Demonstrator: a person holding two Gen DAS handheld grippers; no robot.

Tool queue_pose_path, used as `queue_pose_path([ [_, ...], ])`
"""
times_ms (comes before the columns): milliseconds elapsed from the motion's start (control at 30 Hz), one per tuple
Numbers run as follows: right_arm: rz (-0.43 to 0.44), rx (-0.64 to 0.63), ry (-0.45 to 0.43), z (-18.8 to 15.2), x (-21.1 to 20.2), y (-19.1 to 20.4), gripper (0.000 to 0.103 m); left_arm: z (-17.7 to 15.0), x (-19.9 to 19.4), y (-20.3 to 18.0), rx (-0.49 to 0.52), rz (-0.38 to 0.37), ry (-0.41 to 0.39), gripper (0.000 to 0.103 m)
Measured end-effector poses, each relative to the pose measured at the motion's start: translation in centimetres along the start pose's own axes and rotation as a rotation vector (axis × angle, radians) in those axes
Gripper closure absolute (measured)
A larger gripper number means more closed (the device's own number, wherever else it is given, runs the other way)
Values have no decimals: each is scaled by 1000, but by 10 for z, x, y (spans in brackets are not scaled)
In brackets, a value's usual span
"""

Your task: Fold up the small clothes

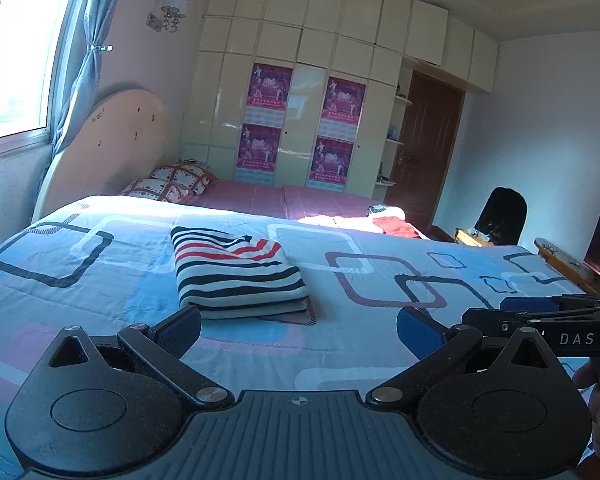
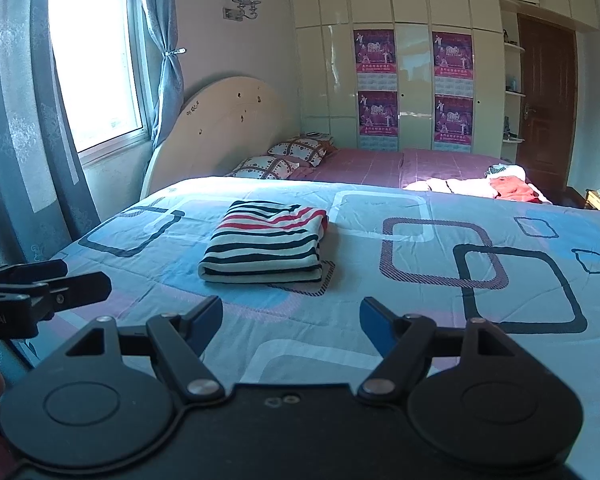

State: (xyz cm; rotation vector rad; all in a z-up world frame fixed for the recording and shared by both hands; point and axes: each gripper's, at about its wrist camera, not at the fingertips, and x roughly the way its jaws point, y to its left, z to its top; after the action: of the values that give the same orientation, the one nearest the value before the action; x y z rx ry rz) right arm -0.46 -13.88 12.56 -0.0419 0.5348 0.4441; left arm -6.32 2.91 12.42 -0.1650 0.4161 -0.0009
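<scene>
On the bed's blue patterned quilt (image 1: 380, 344) the striped garment (image 1: 236, 272) lies folded just ahead of both empty, spread-fingered hand-held grippers, left (image 1: 298, 330) and right (image 2: 292, 320), so next likely fetch the unfolded clothes (image 2: 480, 188) at the far edge.

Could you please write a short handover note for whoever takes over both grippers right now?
Left gripper: open, empty, held above the quilt.
Right gripper: open, empty, alongside it.
Striped garment: folded into a neat stack on the quilt ahead of both grippers, touched by neither.
Done: that piece looks finished.
Left: a loose pile of clothes at the bed's far edge, seemingly unfolded.
</scene>
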Motion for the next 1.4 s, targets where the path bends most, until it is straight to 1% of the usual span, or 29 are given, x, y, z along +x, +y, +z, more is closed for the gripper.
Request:
queue_pose_path([
  [1033, 3, -5, -8, 1, -5, 3, 28, -1, -3, -5, 3, -3, -6, 0],
  [1133, 3, -4, -8, 1, -5, 3, 28, -2, -2, -8, 19, -2, -9, 0],
  [1400, 3, -2, -11, 1, -6, 2, 28, -2, -7, -17, 23, 16, -57, 0],
])
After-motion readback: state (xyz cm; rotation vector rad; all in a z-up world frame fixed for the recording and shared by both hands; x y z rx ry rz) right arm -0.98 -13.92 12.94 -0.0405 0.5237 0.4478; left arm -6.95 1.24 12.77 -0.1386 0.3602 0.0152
